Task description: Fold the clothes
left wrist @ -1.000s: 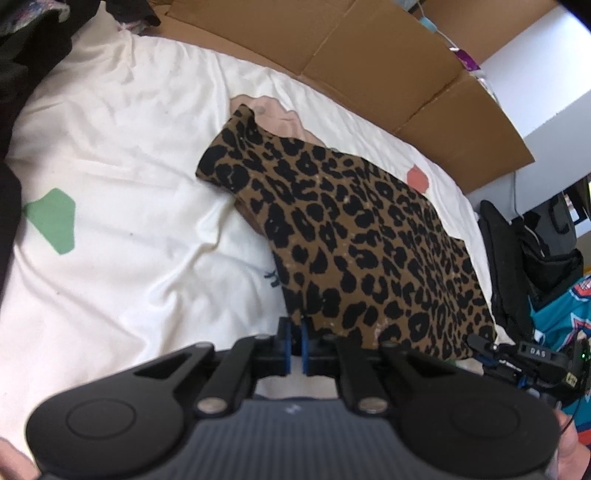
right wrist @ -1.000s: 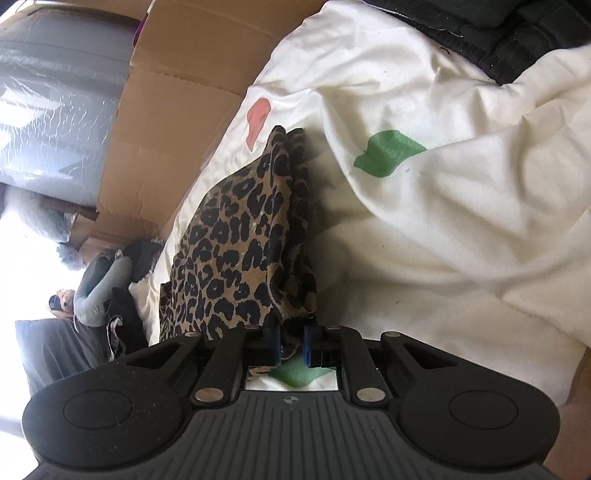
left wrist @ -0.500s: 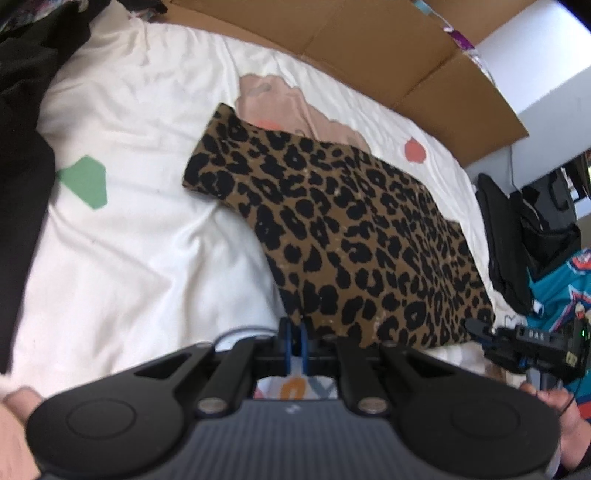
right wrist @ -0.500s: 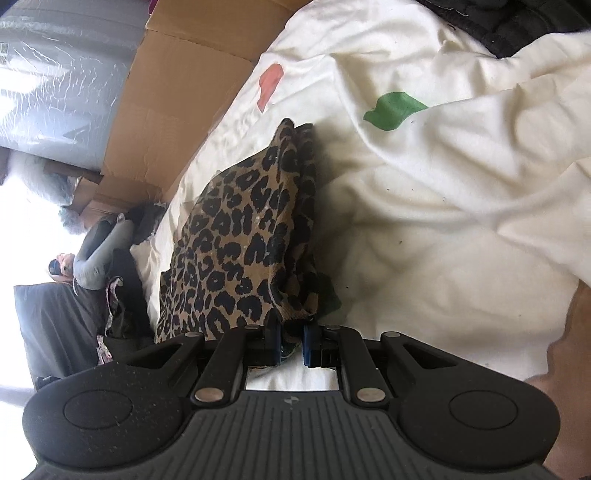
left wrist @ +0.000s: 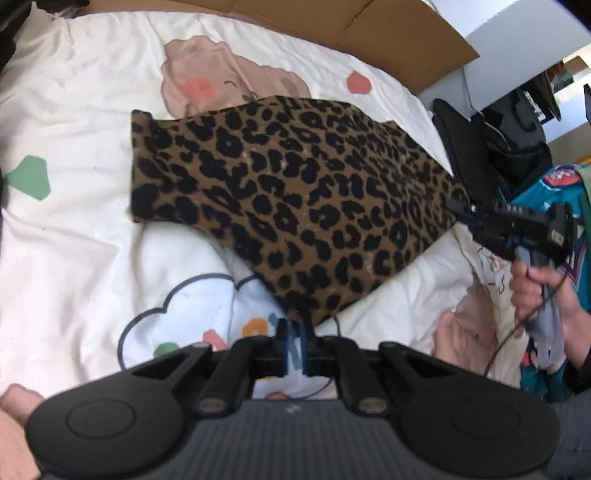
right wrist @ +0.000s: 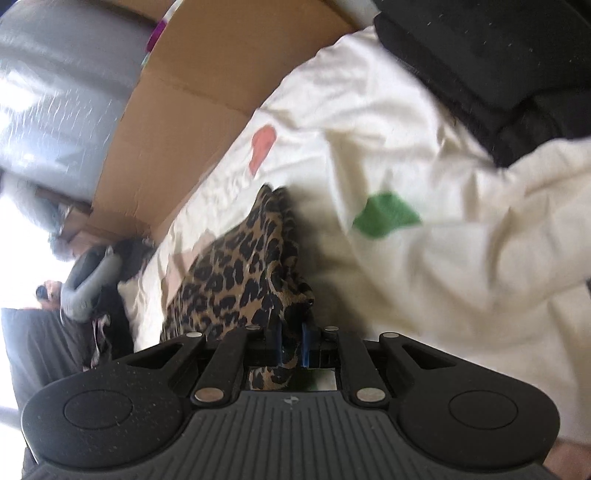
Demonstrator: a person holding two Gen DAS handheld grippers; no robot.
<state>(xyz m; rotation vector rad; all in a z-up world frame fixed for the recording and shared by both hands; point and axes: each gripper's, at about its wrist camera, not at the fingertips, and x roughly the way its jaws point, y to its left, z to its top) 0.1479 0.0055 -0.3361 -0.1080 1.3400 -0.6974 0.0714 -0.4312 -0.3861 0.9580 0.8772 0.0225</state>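
leopard-print garment (left wrist: 295,206) stretched over bedsheet (left wrist: 74,229), right gripper (right wrist: 291,345) jaws clamping its corner, left gripper (left wrist: 293,345) jaws opening beside its edge

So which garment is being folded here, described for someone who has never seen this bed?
Start at the white bedsheet printed with pastel cartoon shapes, backed by flattened cardboard. Spread across its middle lies the leopard-print garment, brown with black spots. It is the only patterned cloth on the sheet; the black clothes sit at the edge.
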